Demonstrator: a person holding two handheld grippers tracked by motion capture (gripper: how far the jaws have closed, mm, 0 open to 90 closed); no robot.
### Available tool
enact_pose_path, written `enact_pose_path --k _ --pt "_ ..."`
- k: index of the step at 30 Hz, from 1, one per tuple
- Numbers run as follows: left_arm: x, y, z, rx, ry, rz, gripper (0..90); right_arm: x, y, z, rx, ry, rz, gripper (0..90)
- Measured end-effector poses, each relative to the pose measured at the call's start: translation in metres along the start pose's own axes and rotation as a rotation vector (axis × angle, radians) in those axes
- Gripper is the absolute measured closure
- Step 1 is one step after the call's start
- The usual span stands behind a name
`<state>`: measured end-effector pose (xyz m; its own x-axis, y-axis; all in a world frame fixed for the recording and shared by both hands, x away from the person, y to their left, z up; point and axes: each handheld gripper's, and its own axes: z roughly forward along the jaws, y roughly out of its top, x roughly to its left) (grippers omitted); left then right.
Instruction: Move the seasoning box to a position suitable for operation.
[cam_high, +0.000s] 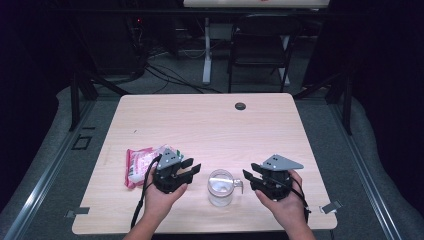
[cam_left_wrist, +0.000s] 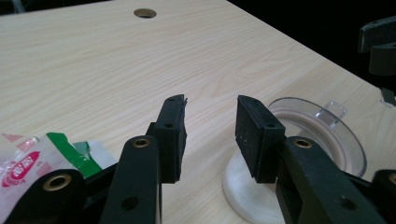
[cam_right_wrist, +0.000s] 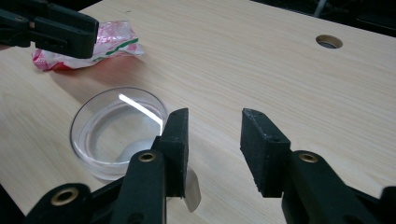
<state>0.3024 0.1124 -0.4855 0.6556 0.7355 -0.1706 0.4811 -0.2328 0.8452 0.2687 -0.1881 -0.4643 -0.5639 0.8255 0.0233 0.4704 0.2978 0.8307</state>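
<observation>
A clear glass mug (cam_high: 220, 187) with a small handle stands near the table's front edge, between the two hands. My left gripper (cam_high: 192, 166) is just left of it and open, with bare tabletop between the jaws in the left gripper view (cam_left_wrist: 210, 135), where the mug (cam_left_wrist: 322, 135) sits to the right. My right gripper (cam_high: 250, 171) is held just right of the mug, also open and holding nothing (cam_right_wrist: 215, 144); the mug (cam_right_wrist: 116, 130) lies left of its jaws. A pink, red and white packet (cam_high: 137, 165) lies flat behind the left hand.
The light wooden table (cam_high: 210, 125) has a round cable hole (cam_high: 240, 106) near its far edge. A dark chair (cam_high: 260, 45) and a white desk leg (cam_high: 206, 50) stand on the floor beyond. The packet (cam_right_wrist: 112, 39) lies past the left gripper (cam_right_wrist: 51, 28).
</observation>
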Motion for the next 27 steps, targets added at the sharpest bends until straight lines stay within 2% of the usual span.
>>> enact_pose_path --k 2,5,9,12,13,17,27 --pt "0.0 0.0 0.001 0.007 -0.016 -0.005 65.9 0.0 0.003 0.0 0.017 -0.003 0.03 65.0" --pt "-0.001 -0.003 0.001 0.019 -0.045 0.024 70.3 0.001 0.003 0.001 0.025 0.005 0.052 68.2" --pt "-0.005 -0.011 -0.001 0.034 -0.037 0.069 78.7 0.004 -0.001 0.003 0.04 0.014 0.053 70.3" --pt "-0.006 -0.018 0.0 0.051 -0.028 0.073 83.6 0.008 -0.002 0.004 0.038 0.014 0.053 72.8" --pt "-0.006 -0.019 0.0 0.053 -0.028 0.077 85.1 0.009 -0.001 0.004 0.054 0.012 0.042 73.5" --pt "-0.009 -0.023 0.001 0.069 -0.047 0.086 89.6 0.009 -0.003 0.004 0.047 0.023 0.053 77.8" --pt "-0.015 -0.034 0.007 0.119 -0.075 0.106 90.0 0.008 -0.013 0.017 0.082 0.062 0.065 81.2"
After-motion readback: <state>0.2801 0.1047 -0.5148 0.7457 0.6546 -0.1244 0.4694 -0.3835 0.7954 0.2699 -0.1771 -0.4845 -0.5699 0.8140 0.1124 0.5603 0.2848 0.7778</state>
